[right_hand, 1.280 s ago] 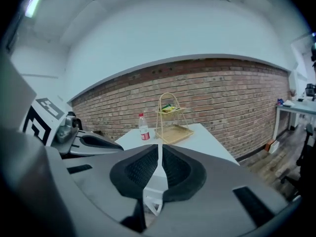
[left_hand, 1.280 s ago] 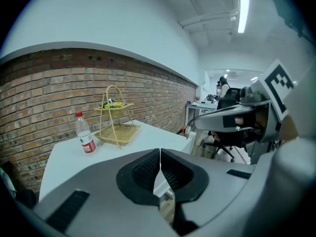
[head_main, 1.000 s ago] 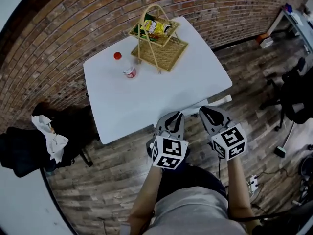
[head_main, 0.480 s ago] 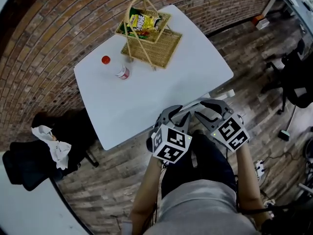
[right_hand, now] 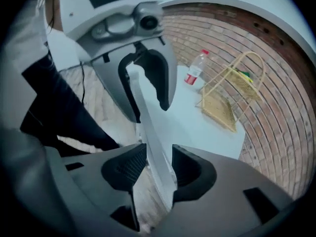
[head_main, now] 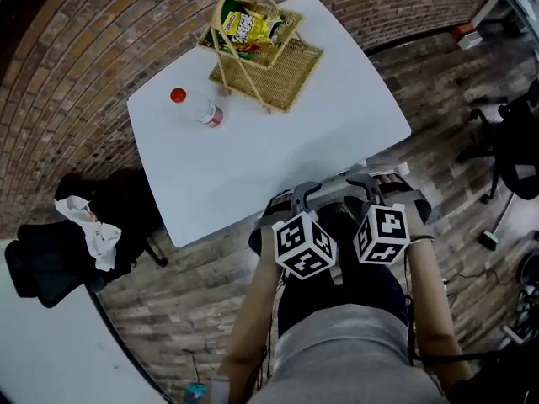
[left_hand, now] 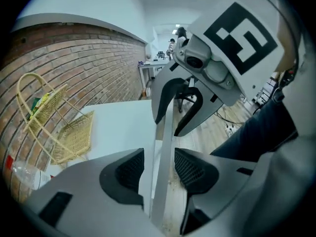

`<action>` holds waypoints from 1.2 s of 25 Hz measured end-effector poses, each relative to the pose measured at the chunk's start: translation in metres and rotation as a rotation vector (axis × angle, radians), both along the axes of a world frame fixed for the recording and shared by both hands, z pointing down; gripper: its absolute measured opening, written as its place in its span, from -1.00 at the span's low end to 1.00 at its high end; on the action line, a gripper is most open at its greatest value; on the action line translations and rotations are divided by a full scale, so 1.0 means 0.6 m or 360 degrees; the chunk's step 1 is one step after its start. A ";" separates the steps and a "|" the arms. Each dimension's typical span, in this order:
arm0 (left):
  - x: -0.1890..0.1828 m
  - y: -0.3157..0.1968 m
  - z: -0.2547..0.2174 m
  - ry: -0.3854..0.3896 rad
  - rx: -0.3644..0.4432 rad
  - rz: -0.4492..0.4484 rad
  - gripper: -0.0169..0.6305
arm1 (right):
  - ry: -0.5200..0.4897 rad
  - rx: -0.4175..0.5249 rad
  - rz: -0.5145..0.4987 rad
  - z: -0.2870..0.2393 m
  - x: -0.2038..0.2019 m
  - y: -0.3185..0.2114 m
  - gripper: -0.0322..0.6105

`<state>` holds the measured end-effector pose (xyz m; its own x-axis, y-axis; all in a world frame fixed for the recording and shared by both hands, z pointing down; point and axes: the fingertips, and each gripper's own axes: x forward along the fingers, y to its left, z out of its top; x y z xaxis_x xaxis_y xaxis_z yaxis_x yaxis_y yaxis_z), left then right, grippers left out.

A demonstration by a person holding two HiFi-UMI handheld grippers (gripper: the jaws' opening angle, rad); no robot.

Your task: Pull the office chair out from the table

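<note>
The office chair (left_hand: 164, 142) is tucked in at the near edge of the table (head_main: 253, 171), and the part that shows best is the top rim of its backrest: a thin, smooth, pale grey strip with a slight curve. The left gripper (left_hand: 159, 157) straddles that rim with its jaws released; they have just been opening, and the ribbed black pads stand off the strip on both sides. The right gripper (right_hand: 159, 159) straddles the same rim a little further along. Its jaws have also just been opening, and its pads sit close to the strip without clamping it. From the head view the rim is mostly hidden behind the two marker cubes (head_main: 303, 244), so only the gripper views show it lying between the jaws. The head view alone takes in the whole tabletop, a plain matte white slab with rounded corners. At the table's far end rests a woven straw basket (head_main: 269, 66) with a tall hoop handle, holding a glossy yellow snack packet (head_main: 244, 25). Beside the basket on the table stands a clear plastic bottle (head_main: 206, 114) with a red cap and a red label. Red brick wall (head_main: 84, 57) runs behind the table, and worn wooden planks (head_main: 202, 301) lie beneath it. Only the left gripper view looks past the table to distant desks under ceiling lights.
</note>
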<state>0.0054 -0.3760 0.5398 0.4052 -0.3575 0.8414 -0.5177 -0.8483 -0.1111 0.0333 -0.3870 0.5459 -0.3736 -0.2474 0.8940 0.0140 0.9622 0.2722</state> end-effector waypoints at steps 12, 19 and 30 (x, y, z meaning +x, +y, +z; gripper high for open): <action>0.008 -0.014 0.080 -0.0308 -0.0164 0.0123 -0.35 | 0.0320 0.0020 -0.0404 0.078 0.006 -0.006 -0.35; 0.003 -0.002 0.126 -0.0479 -0.0270 0.0189 -0.36 | 0.0400 0.0011 -0.0489 0.109 0.012 -0.011 -0.37; 0.001 0.004 0.134 -0.0549 -0.0159 0.0146 -0.68 | 0.0313 -0.0006 -0.0529 0.113 0.014 -0.001 -0.59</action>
<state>0.0058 -0.3734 0.6200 0.1182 -0.2420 0.9630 -0.3854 -0.9050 -0.1801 0.0416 -0.3874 0.6134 -0.2544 -0.1380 0.9572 0.3768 0.8974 0.2295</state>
